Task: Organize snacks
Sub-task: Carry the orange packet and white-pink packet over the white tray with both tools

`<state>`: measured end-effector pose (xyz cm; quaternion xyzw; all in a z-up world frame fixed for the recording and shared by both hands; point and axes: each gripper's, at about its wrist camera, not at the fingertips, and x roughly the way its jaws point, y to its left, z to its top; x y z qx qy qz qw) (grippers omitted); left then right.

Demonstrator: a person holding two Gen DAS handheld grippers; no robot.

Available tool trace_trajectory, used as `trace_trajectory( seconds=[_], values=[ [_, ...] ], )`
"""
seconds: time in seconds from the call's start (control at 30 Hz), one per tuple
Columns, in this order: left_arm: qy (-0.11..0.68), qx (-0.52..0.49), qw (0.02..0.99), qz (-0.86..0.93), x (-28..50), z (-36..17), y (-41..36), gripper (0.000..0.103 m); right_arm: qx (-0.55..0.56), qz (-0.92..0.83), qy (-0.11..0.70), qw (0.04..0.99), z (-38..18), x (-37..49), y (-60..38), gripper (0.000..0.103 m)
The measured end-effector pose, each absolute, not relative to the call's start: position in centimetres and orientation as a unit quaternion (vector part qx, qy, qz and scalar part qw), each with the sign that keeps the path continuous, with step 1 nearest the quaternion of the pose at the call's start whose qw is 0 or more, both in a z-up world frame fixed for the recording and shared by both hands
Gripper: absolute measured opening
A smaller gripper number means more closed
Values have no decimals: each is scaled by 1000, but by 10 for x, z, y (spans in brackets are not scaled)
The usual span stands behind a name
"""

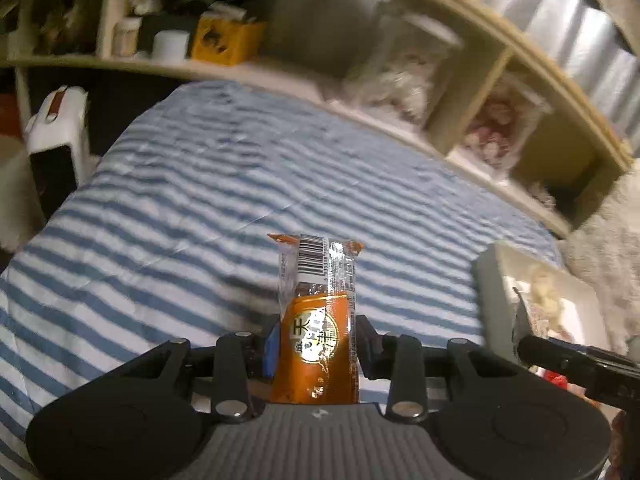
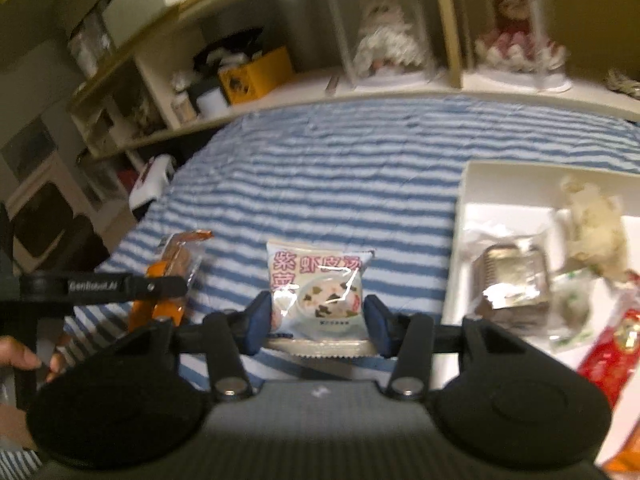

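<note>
Both grippers are matte black with blue pads [image 2: 256,322], a ribbed grey body and 2 silver pivot screws [image 2: 229,387] each; left gripper [image 2: 160,286] at 9 o'clock reads "GenRobot.AI".

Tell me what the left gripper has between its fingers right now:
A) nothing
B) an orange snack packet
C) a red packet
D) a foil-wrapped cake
B: in the left wrist view the left gripper is shut on the orange snack packet, which stands up between its fingers above the striped blanket.
</note>
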<state>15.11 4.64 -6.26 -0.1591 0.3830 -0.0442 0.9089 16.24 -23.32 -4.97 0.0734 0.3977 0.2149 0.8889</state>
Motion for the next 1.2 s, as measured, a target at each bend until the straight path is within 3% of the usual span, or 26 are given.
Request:
trace_trajectory(
  seconds=[0.57, 1.2],
  values=[
    [339, -98, 919, -175, 166, -12, -92, 40, 133, 137, 358, 914, -19, 115, -339, 56],
    [315, 76, 899, -294, 228, -18, -285, 40, 185, 79, 340, 919, -47, 78, -474, 56]
  ],
)
